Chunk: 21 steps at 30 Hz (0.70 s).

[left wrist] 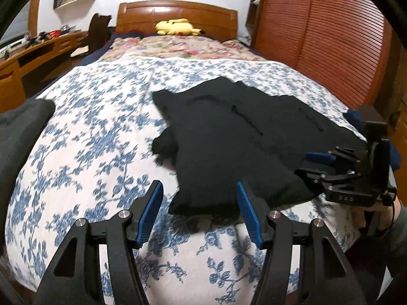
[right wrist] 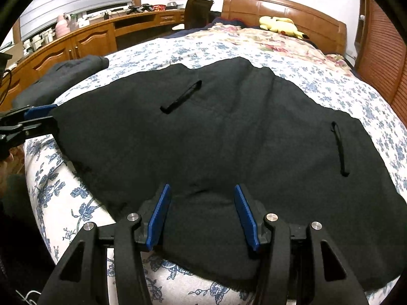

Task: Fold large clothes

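A large black garment [left wrist: 229, 132] lies spread flat on the blue-flowered bedsheet [left wrist: 96, 132], with two slit pockets showing. Its near left corner sits between the blue pads of my left gripper [left wrist: 199, 211], which is open and not pressing on the cloth. In the right wrist view the garment [right wrist: 229, 127] fills the middle. My right gripper [right wrist: 202, 216] hovers open over its near hem with cloth below the pads. Each gripper shows in the other's view: the right gripper [left wrist: 309, 164] at the garment's right edge, the left gripper [right wrist: 48, 117] at its left corner.
A folded grey garment [right wrist: 58, 76] lies at the bed's left edge. A yellow plush toy [left wrist: 175, 26] rests by the wooden headboard [left wrist: 178, 12] on a floral quilt [left wrist: 178, 47]. A wooden desk [right wrist: 76, 43] runs along the left and a slatted wardrobe door [left wrist: 325, 38] stands on the right.
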Motion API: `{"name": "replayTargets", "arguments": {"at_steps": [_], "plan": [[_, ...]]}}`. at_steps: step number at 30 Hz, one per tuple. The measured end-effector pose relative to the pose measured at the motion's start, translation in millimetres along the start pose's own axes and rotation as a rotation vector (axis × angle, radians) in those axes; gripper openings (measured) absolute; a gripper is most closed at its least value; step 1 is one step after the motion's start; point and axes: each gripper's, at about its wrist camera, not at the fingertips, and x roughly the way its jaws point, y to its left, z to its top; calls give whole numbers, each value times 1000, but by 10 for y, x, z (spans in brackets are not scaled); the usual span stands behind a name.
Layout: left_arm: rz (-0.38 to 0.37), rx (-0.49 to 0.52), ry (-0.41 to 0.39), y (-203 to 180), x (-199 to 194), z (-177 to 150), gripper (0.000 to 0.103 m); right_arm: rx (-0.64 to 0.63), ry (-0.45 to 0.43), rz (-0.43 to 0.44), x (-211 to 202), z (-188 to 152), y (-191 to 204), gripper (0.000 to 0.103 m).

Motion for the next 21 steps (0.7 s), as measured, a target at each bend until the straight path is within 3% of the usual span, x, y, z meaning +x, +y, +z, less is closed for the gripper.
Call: {"name": "replayTargets", "arguments": {"at_steps": [6,11,17,21], "plan": [[26,-50,48,120,49,-114,61,10,-51,23,-43,-111,-22,54],[31,-73,88,148,120,-193,61,9,-41,45,-71,-108,-49,54],[57,-84,84,100,102,-190,61,-3,-44,45,-134,-132,-36,54],[32,-123,76,132,63,-169,61,-4,-41,41,-163,-137,-25,54]]}}
